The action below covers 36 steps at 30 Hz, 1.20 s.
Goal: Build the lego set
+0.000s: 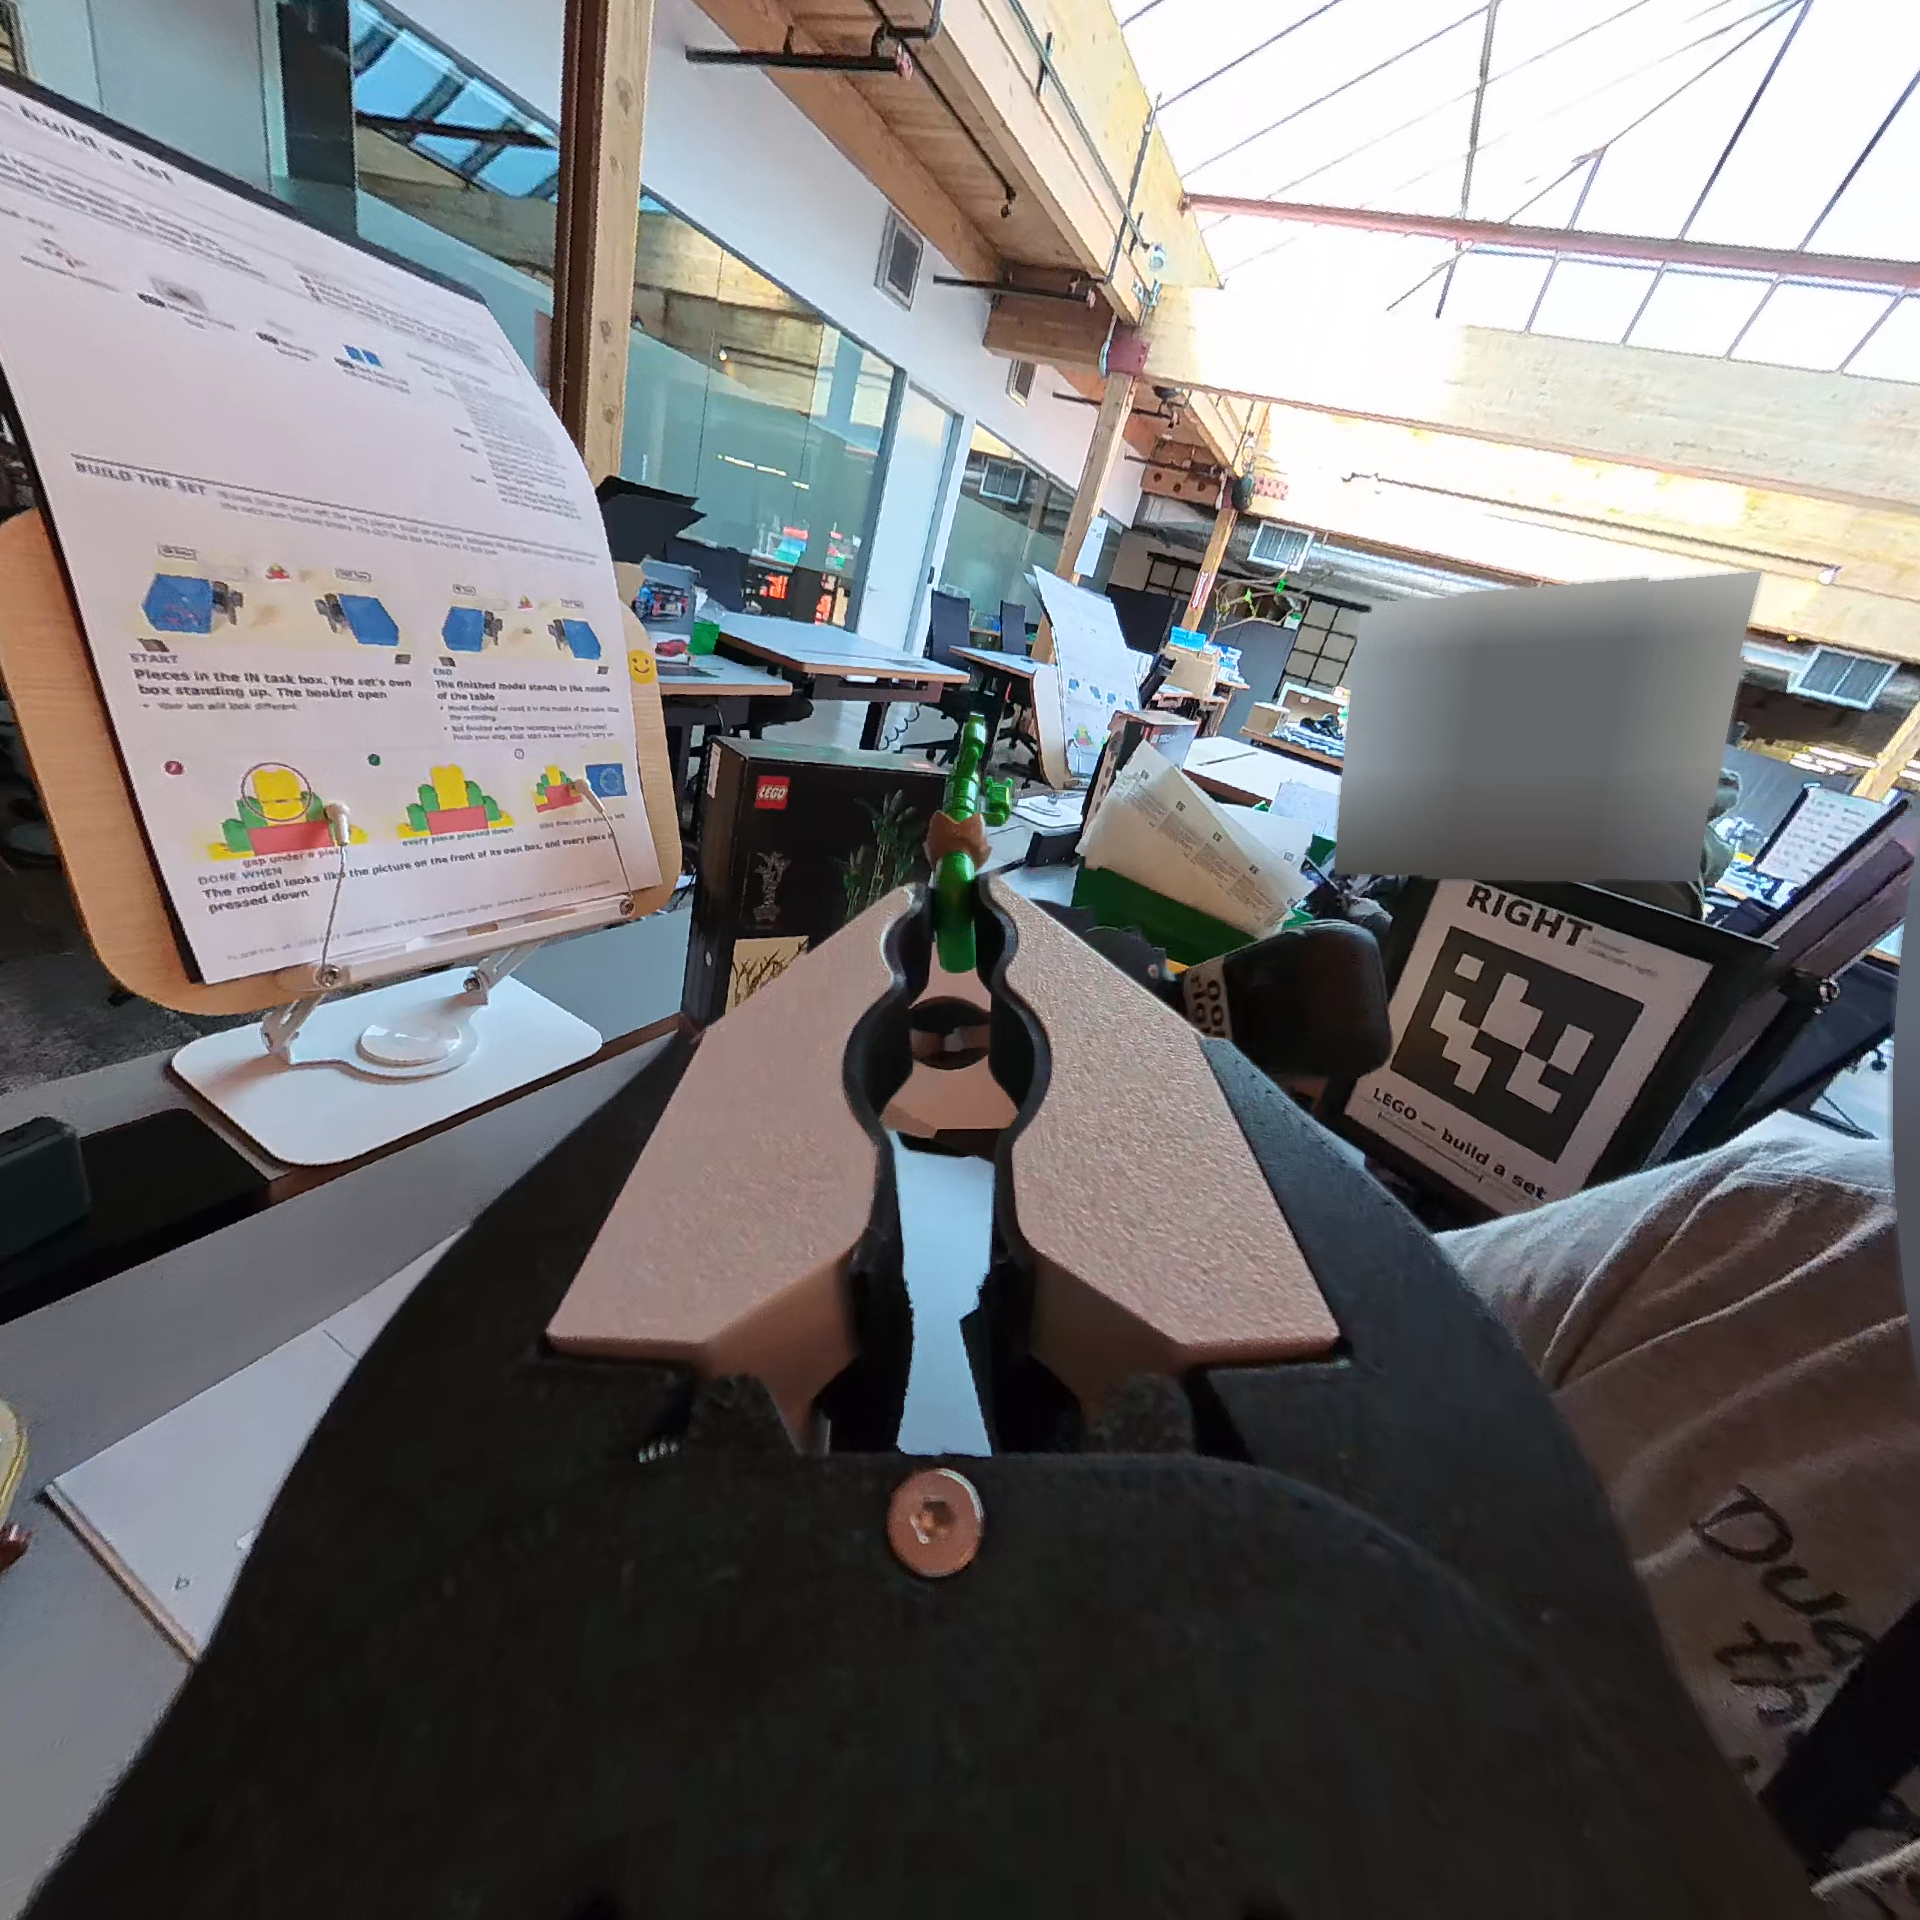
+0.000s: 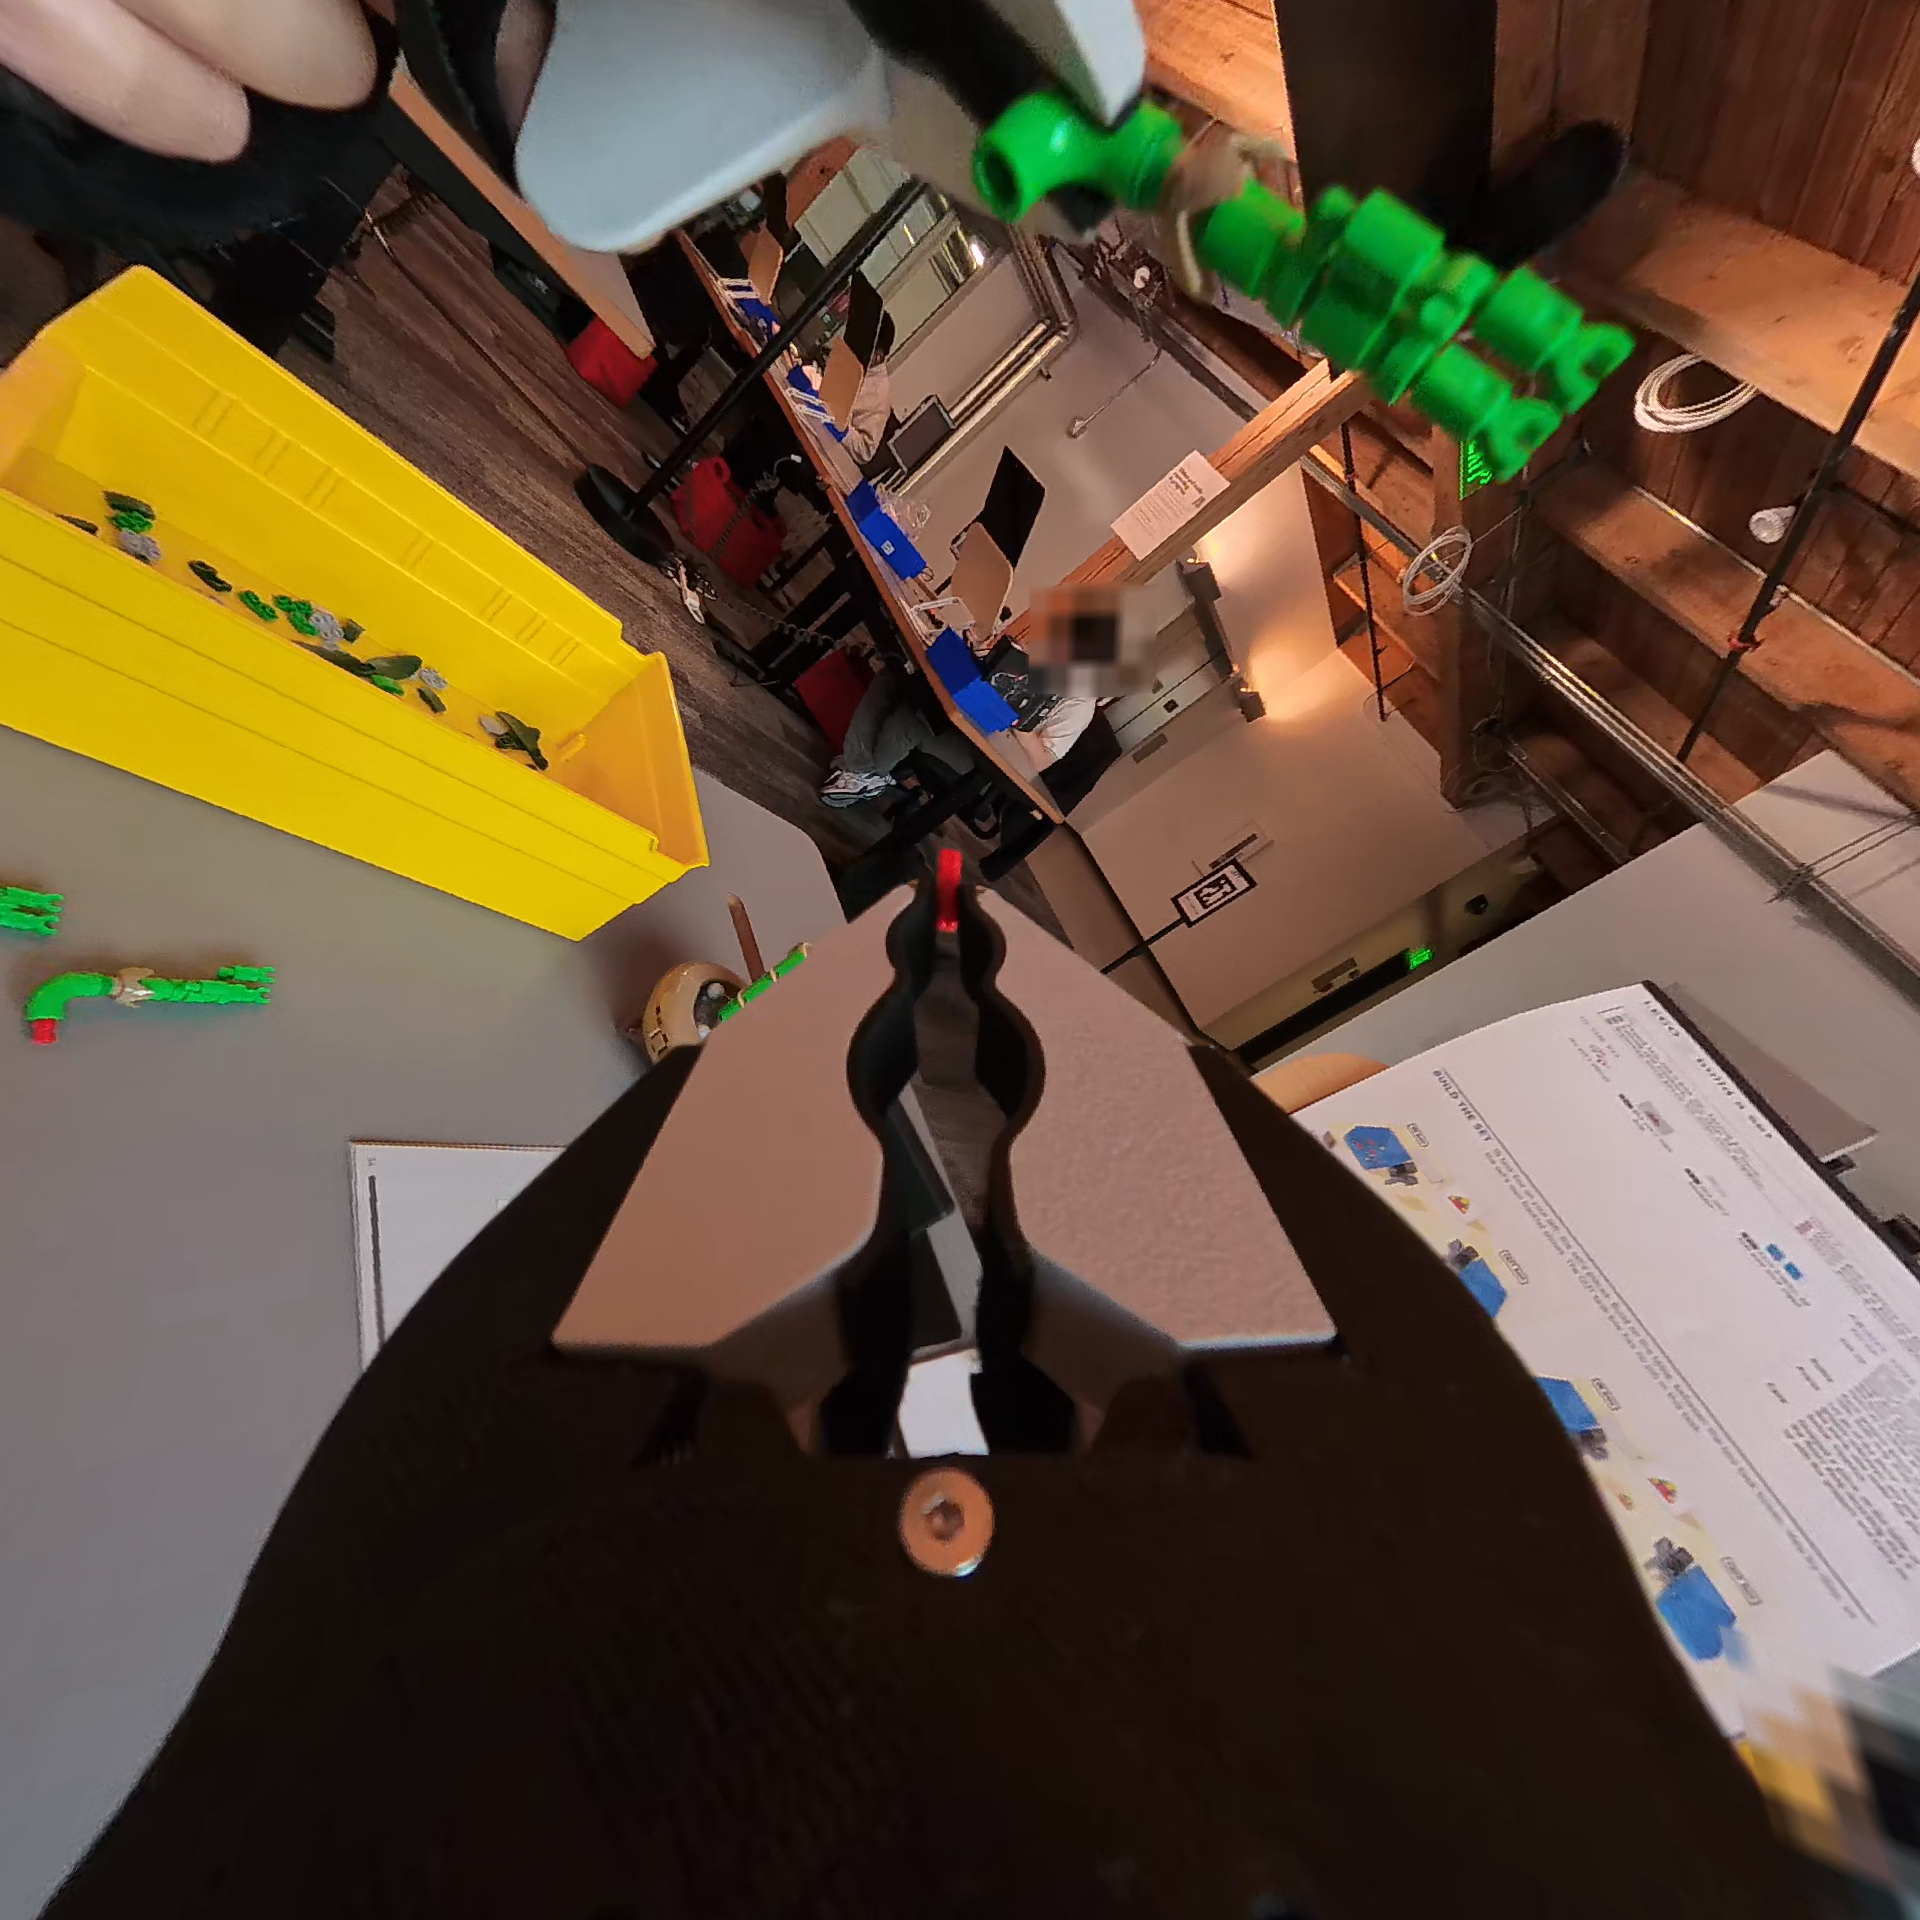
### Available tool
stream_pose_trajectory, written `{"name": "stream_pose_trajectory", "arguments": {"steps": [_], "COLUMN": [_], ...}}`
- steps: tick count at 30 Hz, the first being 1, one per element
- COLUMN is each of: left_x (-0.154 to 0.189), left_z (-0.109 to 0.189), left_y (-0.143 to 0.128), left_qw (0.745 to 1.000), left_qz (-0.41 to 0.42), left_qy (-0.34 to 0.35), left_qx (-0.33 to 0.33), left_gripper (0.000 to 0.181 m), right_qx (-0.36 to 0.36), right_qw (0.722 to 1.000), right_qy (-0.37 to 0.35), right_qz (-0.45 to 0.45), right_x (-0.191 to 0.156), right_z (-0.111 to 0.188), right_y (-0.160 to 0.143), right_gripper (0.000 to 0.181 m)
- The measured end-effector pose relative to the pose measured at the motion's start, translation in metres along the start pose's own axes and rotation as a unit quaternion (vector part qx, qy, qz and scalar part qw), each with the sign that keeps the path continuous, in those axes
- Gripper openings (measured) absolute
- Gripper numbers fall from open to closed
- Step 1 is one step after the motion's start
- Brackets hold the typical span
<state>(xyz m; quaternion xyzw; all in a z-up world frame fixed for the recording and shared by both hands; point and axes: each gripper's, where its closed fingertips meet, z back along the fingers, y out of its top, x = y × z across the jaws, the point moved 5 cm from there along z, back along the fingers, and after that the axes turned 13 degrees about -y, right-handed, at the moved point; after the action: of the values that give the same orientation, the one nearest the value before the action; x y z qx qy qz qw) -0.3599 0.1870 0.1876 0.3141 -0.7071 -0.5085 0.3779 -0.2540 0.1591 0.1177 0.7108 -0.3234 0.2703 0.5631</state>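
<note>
My left gripper (image 1: 954,920) is shut on a green bamboo stalk (image 1: 966,821) with a tan collar and holds it upright above the table. The same stalk (image 2: 1330,270) shows at the top of the right wrist view, held by the left gripper's grey fingers (image 2: 686,125). My right gripper (image 2: 948,906) is shut on a small red peg (image 2: 948,888), held in the air below and apart from the stalk's open end. A second green stalk with a red tip (image 2: 145,989) lies on the grey table (image 2: 208,1299).
A yellow bin (image 2: 343,748) holds several green and grey pieces. A tan pot (image 2: 686,1013) sits beyond my right fingers. An instruction sheet on a wooden stand (image 1: 312,582), the black set box (image 1: 800,862) and a marker sign (image 1: 1517,1049) stand around. The left gripper's tips are roughly 10 centimetres from the right gripper's.
</note>
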Motion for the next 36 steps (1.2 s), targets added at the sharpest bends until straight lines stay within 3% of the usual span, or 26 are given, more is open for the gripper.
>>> {"name": "stream_pose_trajectory", "arguments": {"steps": [19, 36], "left_x": [-0.015, 0.006], "left_z": [-0.001, -0.006], "left_y": [-0.002, 0.003], "left_qw": [1.0, 0.999], "left_qz": [0.003, -0.035], "left_qy": [0.022, 0.024], "left_qx": [-0.012, -0.02], "left_gripper": [0.006, 0.005], "right_qx": [0.065, 0.083], "right_qw": [0.998, 0.996], "right_qy": [-0.003, 0.02], "right_qz": [0.009, 0.038], "right_x": [0.01, -0.014], "right_z": [0.001, 0.002], "right_y": [0.016, 0.031], "right_gripper": [0.003, 0.003]}}
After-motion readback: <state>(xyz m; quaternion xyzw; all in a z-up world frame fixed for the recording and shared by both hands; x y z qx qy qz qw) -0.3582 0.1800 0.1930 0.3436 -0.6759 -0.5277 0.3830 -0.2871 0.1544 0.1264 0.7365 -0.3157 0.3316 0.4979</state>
